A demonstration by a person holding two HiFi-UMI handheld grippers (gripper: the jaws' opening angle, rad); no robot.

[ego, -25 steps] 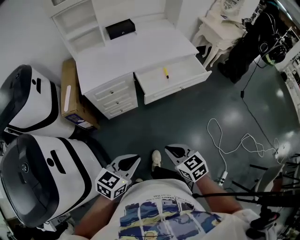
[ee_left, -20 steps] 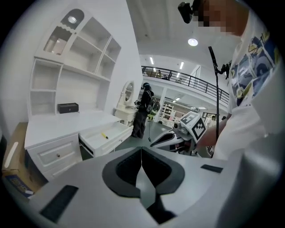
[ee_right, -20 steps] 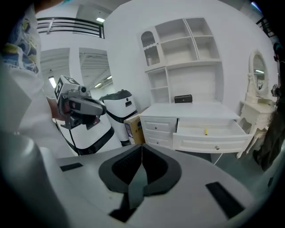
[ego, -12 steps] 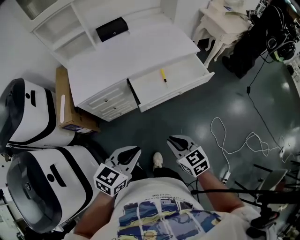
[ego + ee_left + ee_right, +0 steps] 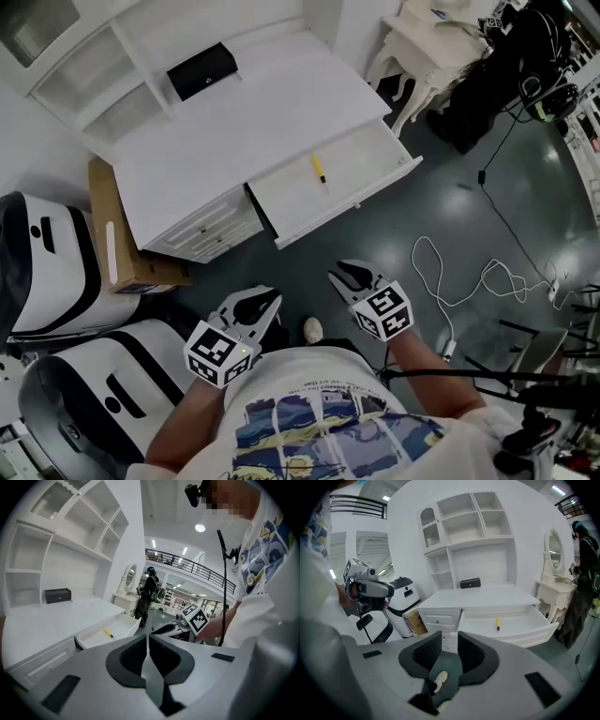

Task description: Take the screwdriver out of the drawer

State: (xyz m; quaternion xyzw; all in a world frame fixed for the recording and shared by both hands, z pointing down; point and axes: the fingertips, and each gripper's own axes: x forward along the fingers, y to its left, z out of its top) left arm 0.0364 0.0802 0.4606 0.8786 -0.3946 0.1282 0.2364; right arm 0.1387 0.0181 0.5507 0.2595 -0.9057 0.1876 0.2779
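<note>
A slim yellow screwdriver (image 5: pixel 319 169) lies in the smooth white drawer (image 5: pixel 281 192), which is open above clear glossy floor (image 5: pixel 412 216). The left gripper (image 5: pixel 267 300) is closed and empty. The right gripper (image 5: pixel 337 275) is opening, with nothing between its jaws.

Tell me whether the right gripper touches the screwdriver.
Apart. Head view: floor separates the right gripper, jaws opening and empty, from the screwdriver in the drawer.

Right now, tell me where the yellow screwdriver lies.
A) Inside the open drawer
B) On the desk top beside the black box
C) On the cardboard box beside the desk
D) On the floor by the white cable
A: the screwdriver lies flat on the bottom of the pulled-out drawer, alone in it.
</note>
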